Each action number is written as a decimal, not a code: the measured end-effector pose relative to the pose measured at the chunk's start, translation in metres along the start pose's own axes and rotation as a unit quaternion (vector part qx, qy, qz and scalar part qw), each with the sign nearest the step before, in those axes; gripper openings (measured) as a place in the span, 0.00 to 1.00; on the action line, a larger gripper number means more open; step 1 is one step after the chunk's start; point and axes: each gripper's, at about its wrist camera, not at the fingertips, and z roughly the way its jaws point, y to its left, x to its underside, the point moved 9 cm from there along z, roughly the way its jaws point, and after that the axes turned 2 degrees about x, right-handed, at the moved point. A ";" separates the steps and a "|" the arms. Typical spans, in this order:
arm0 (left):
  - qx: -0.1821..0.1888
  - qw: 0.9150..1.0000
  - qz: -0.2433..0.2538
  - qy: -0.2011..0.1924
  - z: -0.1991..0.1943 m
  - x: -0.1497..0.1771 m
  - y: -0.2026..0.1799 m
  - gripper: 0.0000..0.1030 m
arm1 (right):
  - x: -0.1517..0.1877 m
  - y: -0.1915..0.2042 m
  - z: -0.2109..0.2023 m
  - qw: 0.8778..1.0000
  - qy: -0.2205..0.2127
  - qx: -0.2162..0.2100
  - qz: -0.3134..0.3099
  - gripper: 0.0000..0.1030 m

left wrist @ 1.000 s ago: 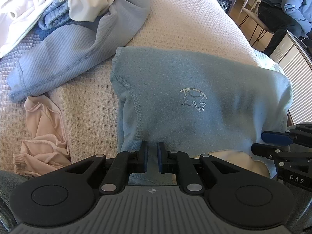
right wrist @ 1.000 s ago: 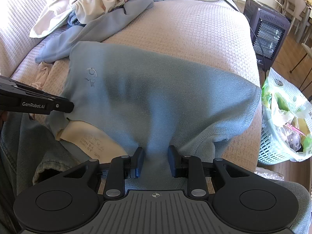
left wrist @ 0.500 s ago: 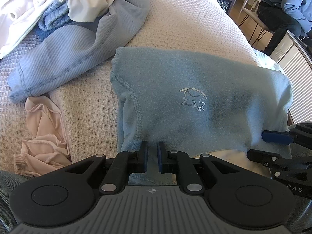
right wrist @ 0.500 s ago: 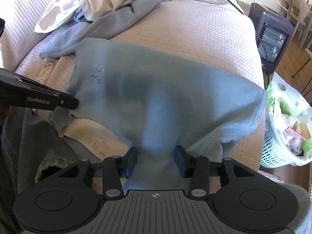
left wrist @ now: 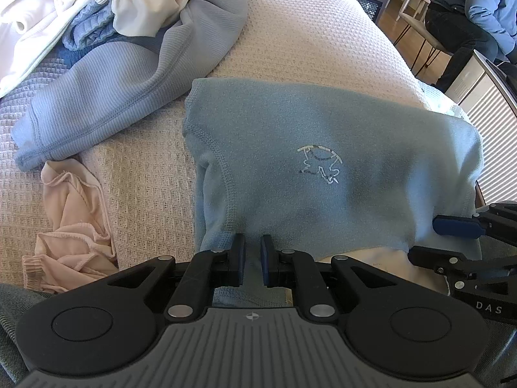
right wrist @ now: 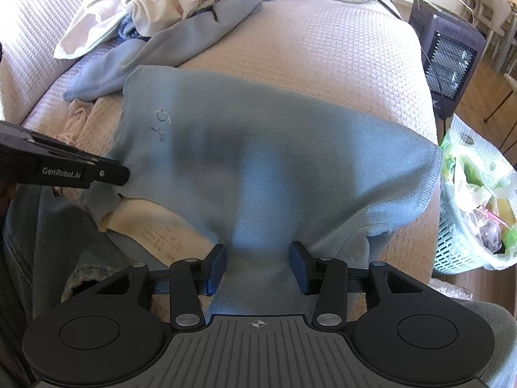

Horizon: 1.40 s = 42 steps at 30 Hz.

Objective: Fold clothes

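Left hand-held gripper [left wrist: 252, 260], marked "GenRobot.AI", is clamped on the near hem of the fleece [left wrist: 323, 161] on the bed [left wrist: 307, 38]. Right hand-held gripper [right wrist: 257, 270], marked "DAS", straddles the hem, pads apart.

I work over a waffle-weave bedspread [right wrist: 323, 42]. Past its right edge I see a dark space heater [right wrist: 449, 51] on the wooden floor, with a white mesh basket [right wrist: 458, 245] of bagged items nearer. A seated person in a blue jacket [left wrist: 484, 3] occupies the far right.
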 end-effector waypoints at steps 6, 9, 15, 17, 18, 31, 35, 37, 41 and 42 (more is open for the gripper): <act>0.008 1.000 0.004 0.002 -0.004 0.003 -0.003 0.20 | 0.000 0.000 -0.001 1.000 0.000 0.006 0.011 0.43; 0.006 1.000 0.005 0.003 -0.003 0.004 -0.003 0.20 | 0.000 -0.001 -0.001 1.000 0.000 0.004 0.019 0.44; 0.010 1.000 0.001 0.004 -0.003 0.004 -0.004 0.20 | -0.001 -0.001 0.000 1.000 -0.002 0.001 0.029 0.44; 0.010 1.000 0.001 0.005 -0.003 0.004 -0.004 0.20 | -0.001 0.000 0.001 1.000 -0.002 -0.001 0.030 0.46; 0.009 1.000 0.001 0.005 -0.003 0.003 -0.005 0.20 | -0.002 0.000 0.001 1.000 -0.002 -0.002 0.031 0.48; 0.009 1.000 0.000 0.004 -0.001 0.002 -0.004 0.21 | -0.001 0.003 0.002 1.000 -0.005 -0.003 0.028 0.54; 0.010 1.000 0.000 0.004 -0.001 0.003 -0.004 0.21 | -0.001 0.005 0.002 1.000 -0.005 -0.003 0.026 0.57; 0.010 1.000 0.000 0.004 -0.001 0.003 -0.004 0.21 | -0.001 0.005 0.003 1.000 -0.005 -0.004 0.026 0.58; 0.011 1.000 0.000 0.004 -0.001 0.004 -0.003 0.21 | 0.000 0.005 0.003 1.000 -0.005 -0.005 0.026 0.59; 0.011 1.000 -0.001 0.004 -0.001 0.004 -0.003 0.21 | 0.000 0.006 0.003 1.000 -0.005 -0.005 0.026 0.59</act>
